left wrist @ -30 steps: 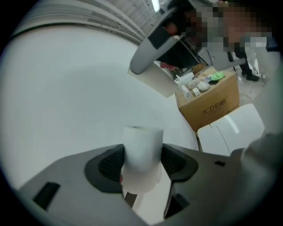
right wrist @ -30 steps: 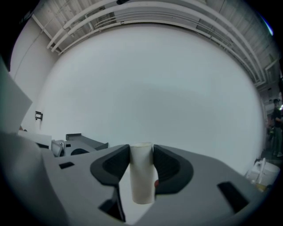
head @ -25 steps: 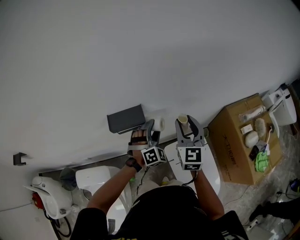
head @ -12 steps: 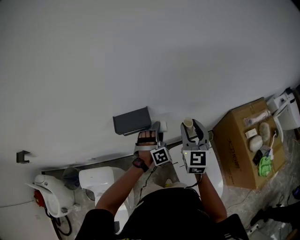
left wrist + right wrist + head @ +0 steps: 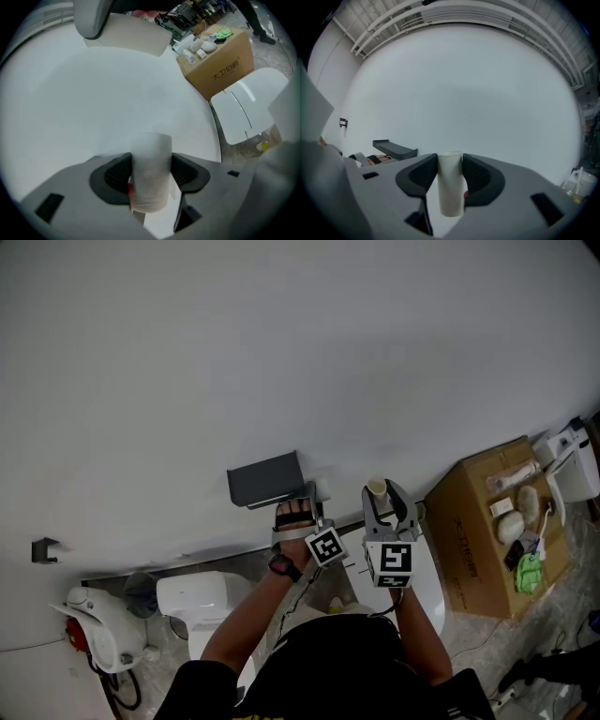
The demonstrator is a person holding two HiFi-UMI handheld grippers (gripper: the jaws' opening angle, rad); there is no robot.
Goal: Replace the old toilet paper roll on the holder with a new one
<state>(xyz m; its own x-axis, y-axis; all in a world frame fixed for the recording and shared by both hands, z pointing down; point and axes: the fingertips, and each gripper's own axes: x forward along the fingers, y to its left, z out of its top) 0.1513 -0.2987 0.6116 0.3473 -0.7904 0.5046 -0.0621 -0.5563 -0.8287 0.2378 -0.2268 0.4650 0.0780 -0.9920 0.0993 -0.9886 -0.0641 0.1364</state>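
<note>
My left gripper (image 5: 150, 171) is shut on a slim white toilet paper roll (image 5: 150, 176), which stands upright between the dark pads. In the head view the left gripper (image 5: 309, 501) sits just right of and below the dark grey holder shelf (image 5: 265, 479) on the white wall, and the roll is hidden there. My right gripper (image 5: 450, 177) is shut on an empty cardboard tube (image 5: 450, 183). The right gripper (image 5: 386, 498) holds the tube (image 5: 377, 487) upright further right, apart from the holder (image 5: 393, 149).
A cardboard box (image 5: 487, 521) with small items on top stands at the right, also in the left gripper view (image 5: 218, 70). A white toilet lid (image 5: 248, 110) lies below. A white bin (image 5: 192, 596) and a small wall hook (image 5: 42, 549) are at the left.
My left gripper has tipped downward and sunk a little beside the holder, so the roll no longer shows above it in the head view. The right gripper has kept still.
</note>
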